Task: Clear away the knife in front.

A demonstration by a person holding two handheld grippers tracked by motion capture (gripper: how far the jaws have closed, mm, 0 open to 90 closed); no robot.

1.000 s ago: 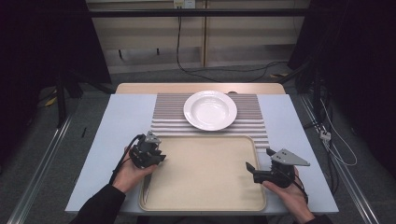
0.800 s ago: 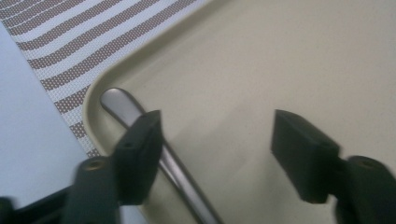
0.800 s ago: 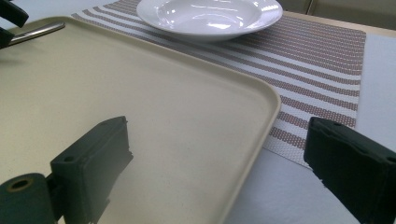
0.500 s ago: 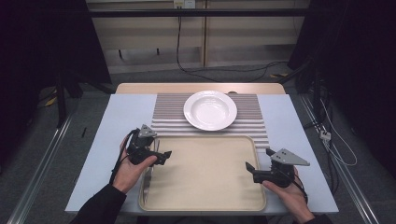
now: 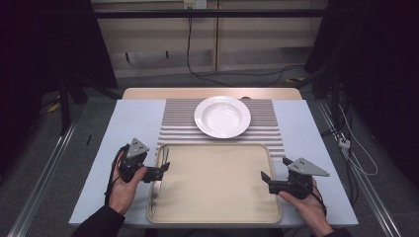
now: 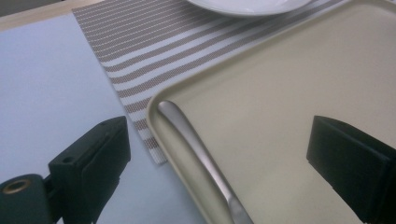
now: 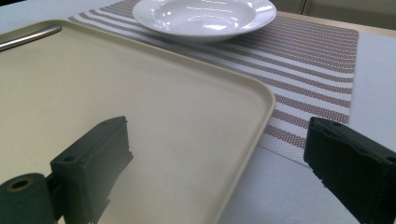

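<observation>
A beige tray (image 5: 217, 187) lies at the table's front middle. A slim metal utensil handle (image 5: 158, 185) rests inside it along the left rim, also seen in the left gripper view (image 6: 196, 144) and far off in the right gripper view (image 7: 28, 37). My left gripper (image 5: 160, 171) is open at the tray's left rim. Its jaws stand wide apart (image 6: 222, 163), one over the table and one over the tray, and touch nothing. My right gripper (image 5: 266, 178) is open at the tray's right rim (image 7: 252, 116), with nothing between its jaws (image 7: 219, 163).
A white deep plate (image 5: 222, 116) sits on a striped placemat (image 5: 180, 123) behind the tray; the plate (image 7: 205, 16) shows ahead of the right gripper. The pale blue table (image 5: 133, 128) has bare strips left and right of the mat. Cables run over the floor beyond.
My left gripper has drawn back a little to the left and toward the table's front edge, and the utensil now shows along the tray's left rim. The right gripper has stayed put.
</observation>
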